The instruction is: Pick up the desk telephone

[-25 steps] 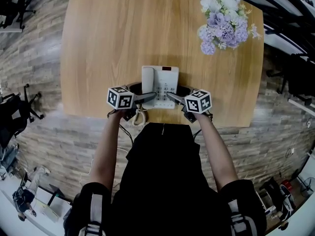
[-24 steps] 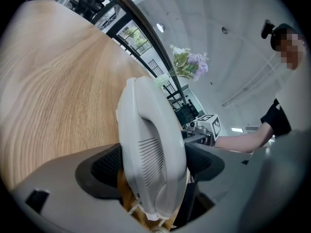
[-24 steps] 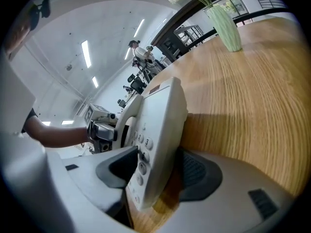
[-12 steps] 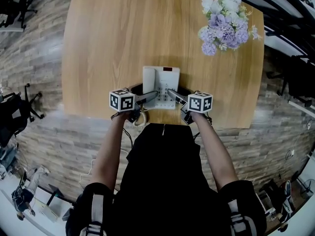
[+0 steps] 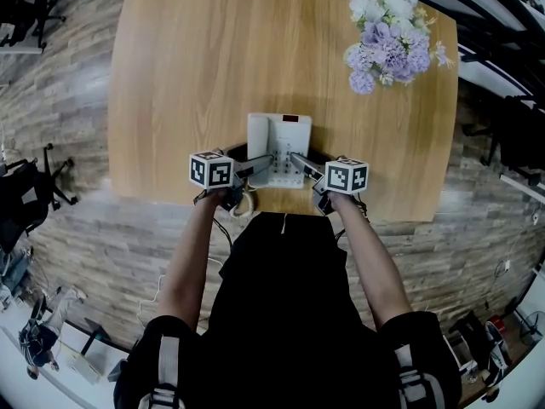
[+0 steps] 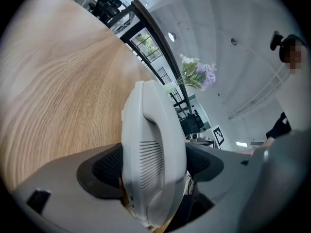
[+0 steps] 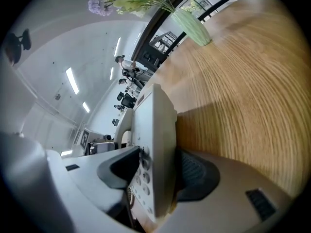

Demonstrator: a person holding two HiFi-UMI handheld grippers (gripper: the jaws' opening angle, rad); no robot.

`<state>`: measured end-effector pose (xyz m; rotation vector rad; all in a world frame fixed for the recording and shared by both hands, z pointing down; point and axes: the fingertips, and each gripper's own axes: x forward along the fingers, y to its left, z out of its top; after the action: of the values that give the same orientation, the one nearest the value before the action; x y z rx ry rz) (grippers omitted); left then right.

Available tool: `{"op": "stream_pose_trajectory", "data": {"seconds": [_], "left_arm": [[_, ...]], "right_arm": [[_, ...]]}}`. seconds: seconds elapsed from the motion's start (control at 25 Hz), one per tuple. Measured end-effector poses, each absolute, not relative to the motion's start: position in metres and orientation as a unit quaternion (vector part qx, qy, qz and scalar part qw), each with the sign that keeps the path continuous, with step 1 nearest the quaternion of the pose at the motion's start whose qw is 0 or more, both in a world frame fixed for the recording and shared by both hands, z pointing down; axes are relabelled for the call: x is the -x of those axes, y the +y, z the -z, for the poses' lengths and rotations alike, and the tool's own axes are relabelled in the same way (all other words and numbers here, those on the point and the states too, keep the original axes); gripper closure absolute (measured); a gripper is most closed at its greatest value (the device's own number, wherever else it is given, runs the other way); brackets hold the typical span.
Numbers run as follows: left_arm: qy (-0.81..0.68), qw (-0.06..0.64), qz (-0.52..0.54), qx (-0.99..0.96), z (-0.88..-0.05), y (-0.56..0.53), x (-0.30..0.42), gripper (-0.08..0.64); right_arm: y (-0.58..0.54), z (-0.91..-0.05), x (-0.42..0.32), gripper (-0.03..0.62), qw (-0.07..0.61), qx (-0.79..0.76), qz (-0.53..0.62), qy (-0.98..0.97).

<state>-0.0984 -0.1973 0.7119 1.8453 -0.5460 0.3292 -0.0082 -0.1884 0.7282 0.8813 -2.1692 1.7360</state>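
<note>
The person stands at the near edge of the table [image 5: 213,58], both forearms reaching forward, a gripper in each hand. A coiled cord [image 5: 243,203] hangs over the table edge just beside the left gripper's marker cube.

The left gripper [image 5: 262,164] comes in from the left and is clamped on the handset [image 6: 153,144]. In the left gripper view the white handset fills the gap, and a dark pad [image 6: 104,166] presses on each flank of it.

The right gripper [image 5: 298,160] comes in from the right. Its jaws have just been closing, with the right edge of the phone [image 5: 285,135] between them. In the right gripper view one pad [image 7: 121,166] lies on the keypad face and the other pad [image 7: 197,174] against the underside, so the grip holds that edge.

The phone sits at the near middle of the table, between the two grippers, handset on its left side and keypad on its right. Whether it rests on the wood or is raised off it cannot be told.

Beyond the phone the table is bare wood. At its far right corner stand white and purple flowers [image 5: 387,37] in a pale green vase [image 7: 192,25], well apart from the phone.
</note>
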Motion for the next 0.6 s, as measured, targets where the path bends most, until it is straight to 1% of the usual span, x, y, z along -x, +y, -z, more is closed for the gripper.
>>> {"op": "stream_pose_trajectory", "data": {"seconds": [0.28,0.6], "left_arm": [[-0.243,0.576,-0.117,-0.772,-0.710,-0.196,0.100,0.172],[-0.254,0.565,-0.110,-0.777,-0.701,-0.194,0.102,0.172]], "right_arm": [[-0.189,-0.724,0.007,0.350,0.111,-0.303,-0.589,-0.741],[-0.189,-0.714,0.009,0.350,0.109,-0.299,-0.580,-0.750]]}}
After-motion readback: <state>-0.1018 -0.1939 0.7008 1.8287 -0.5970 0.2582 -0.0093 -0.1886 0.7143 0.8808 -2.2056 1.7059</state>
